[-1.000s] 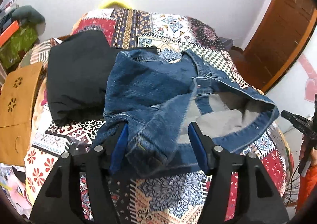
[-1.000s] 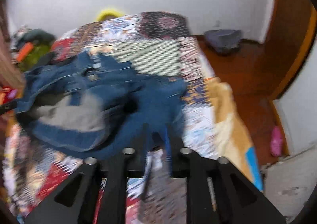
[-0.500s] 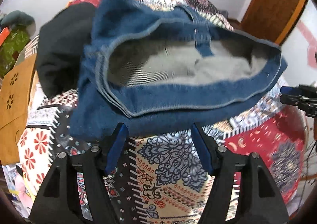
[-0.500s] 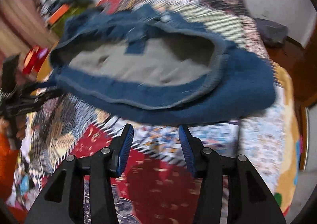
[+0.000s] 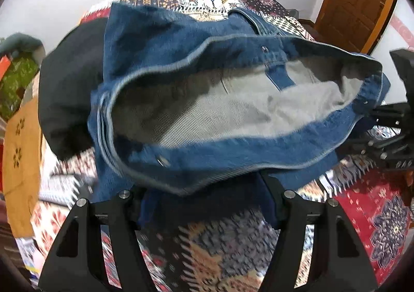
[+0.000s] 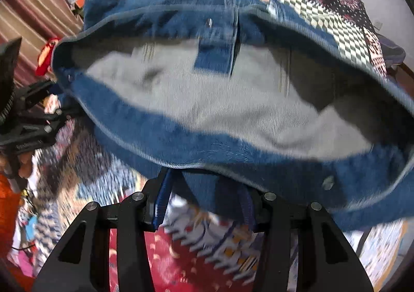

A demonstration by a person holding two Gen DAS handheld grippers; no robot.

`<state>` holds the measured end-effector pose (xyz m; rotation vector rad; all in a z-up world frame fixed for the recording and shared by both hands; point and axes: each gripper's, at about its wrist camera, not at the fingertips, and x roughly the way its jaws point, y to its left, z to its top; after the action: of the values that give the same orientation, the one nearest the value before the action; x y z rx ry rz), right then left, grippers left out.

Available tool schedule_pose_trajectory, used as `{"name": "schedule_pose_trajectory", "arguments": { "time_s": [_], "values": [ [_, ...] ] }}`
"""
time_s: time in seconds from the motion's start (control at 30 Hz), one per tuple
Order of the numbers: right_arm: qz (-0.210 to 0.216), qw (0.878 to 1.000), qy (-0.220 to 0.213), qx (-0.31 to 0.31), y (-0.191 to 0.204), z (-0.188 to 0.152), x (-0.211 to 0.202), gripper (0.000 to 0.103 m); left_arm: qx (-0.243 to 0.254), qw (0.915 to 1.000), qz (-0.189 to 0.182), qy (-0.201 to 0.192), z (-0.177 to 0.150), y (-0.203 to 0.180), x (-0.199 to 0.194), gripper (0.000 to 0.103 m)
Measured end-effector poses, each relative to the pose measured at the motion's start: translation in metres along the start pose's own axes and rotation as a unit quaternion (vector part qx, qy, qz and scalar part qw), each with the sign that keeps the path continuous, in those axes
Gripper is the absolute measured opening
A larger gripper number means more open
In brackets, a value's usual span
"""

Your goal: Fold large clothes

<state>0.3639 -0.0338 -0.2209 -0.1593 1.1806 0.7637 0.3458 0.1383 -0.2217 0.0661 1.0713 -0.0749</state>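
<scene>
both grippers at the jeans' waistband, bed.
left wrist: left gripper [image 5: 207,204] jaws spread, jeans [image 5: 181,64] hem over them, no pinch seen. right wrist: right gripper [image 6: 204,204] jaws apart under waistband [image 6: 233,155], likely lining up to grab.

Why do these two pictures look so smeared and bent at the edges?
Left wrist view: fisheye lens curves the door; bedspread smears, jeans fairly sharp. Right wrist view: jeans and bedspread streak with motion blur; black claw stays crisp.
</scene>
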Motion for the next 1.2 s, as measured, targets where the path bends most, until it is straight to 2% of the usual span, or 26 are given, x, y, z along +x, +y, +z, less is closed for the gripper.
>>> {"name": "schedule_pose_trajectory", "arguments": {
  "time_s": [0.07,0.13,0.17,0.2,0.23,0.33,0.4,0.47,0.57,0.67,0.77,0.87,0.97,1.1,1.17,1.2],
  "values": [
    [-0.045,0.998,-0.036,-0.008,-0.008,0.021,-0.013,0.043,-0.001,1.0,0.0,0.005,0.022,0.007,0.008,0.066],
    [-0.104,0.992,-0.078,-0.01,-0.017,0.045,-0.028,0.044,0.015,0.9996,0.02,0.011,0.049,0.012,0.014,0.066],
    [-0.147,0.983,-0.113,0.005,-0.027,0.061,-0.042,0.044,0.02,0.9993,0.032,0.003,0.067,0.016,0.014,0.066],
    [-0.167,0.977,-0.131,0.022,-0.035,0.07,-0.051,0.044,0.009,0.9998,0.02,0.002,0.081,0.022,0.013,0.066],
    [-0.176,0.973,-0.145,0.042,-0.045,0.076,-0.06,0.044,-0.009,1.0,0.002,0.003,0.092,0.029,0.012,0.066],
    [-0.128,0.97,-0.172,0.11,-0.07,0.081,-0.088,0.044,-0.079,0.9952,-0.058,-0.004,0.115,0.049,0.004,0.066],
    [-0.104,0.969,-0.186,0.124,-0.075,0.071,-0.101,0.044,-0.1,0.9921,-0.075,-0.01,0.115,0.053,0.0,0.066],
    [-0.099,0.971,-0.182,0.115,-0.071,0.06,-0.105,0.044,-0.103,0.9918,-0.073,-0.018,0.11,0.051,-0.005,0.066],
    [-0.089,0.979,-0.154,0.096,-0.067,0.046,-0.096,0.045,-0.1,0.9926,-0.06,-0.036,0.097,0.042,-0.017,0.066],
    [-0.088,0.987,-0.11,0.073,-0.061,0.024,-0.08,0.045,-0.072,0.9954,-0.04,-0.049,0.084,0.029,-0.032,0.066],
    [-0.066,0.993,-0.074,0.061,-0.058,0.006,-0.063,0.045,-0.035,0.9977,-0.021,-0.053,0.072,0.014,-0.041,0.066],
    [-0.045,0.997,-0.034,0.056,-0.053,-0.009,-0.039,0.045,-0.007,0.9989,-0.008,-0.046,0.06,-0.001,-0.037,0.07],
    [-0.031,0.997,0.013,0.071,-0.058,-0.008,-0.007,0.045,0.004,0.9997,-0.016,-0.02,0.048,-0.011,-0.02,0.07],
    [-0.052,0.995,0.013,0.087,-0.072,0.018,-0.003,0.045,-0.004,0.9997,-0.024,0.003,0.038,-0.019,-0.006,0.07],
    [-0.07,0.991,-0.025,0.112,-0.085,0.033,-0.017,0.045,-0.011,0.9997,-0.024,-0.001,0.035,-0.019,-0.007,0.07],
    [-0.099,0.985,-0.062,0.129,-0.096,0.043,-0.03,0.045,-0.015,0.9996,-0.022,-0.005,0.033,-0.018,-0.009,0.07]
  ]
}}
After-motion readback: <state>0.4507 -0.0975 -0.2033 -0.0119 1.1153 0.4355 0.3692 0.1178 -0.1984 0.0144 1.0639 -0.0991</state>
